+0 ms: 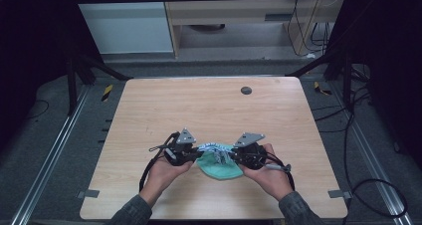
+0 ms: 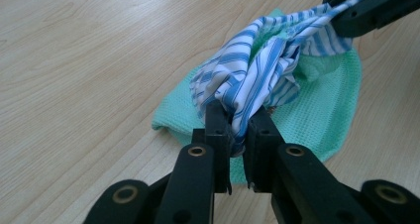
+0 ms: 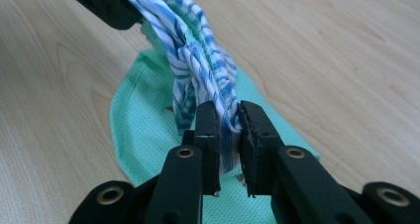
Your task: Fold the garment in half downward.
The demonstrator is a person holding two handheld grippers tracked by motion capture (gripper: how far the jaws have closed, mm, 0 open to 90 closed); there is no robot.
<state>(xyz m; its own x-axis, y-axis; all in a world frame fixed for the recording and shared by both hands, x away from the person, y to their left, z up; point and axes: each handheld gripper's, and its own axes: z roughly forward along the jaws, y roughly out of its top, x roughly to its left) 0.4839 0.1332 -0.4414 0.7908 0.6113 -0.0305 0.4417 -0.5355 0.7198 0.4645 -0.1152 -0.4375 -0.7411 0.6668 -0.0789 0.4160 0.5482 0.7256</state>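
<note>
A crumpled blue-and-white striped fabric piece (image 1: 213, 148) hangs stretched between the two grippers, just above a mint-green mesh cloth (image 1: 219, 169) lying flat near the front edge of the light wooden table (image 1: 209, 105). The left gripper (image 1: 193, 155) has its jaws clamped on one end of the striped fabric; the right gripper (image 1: 233, 157) pinches the other end likewise.
</note>
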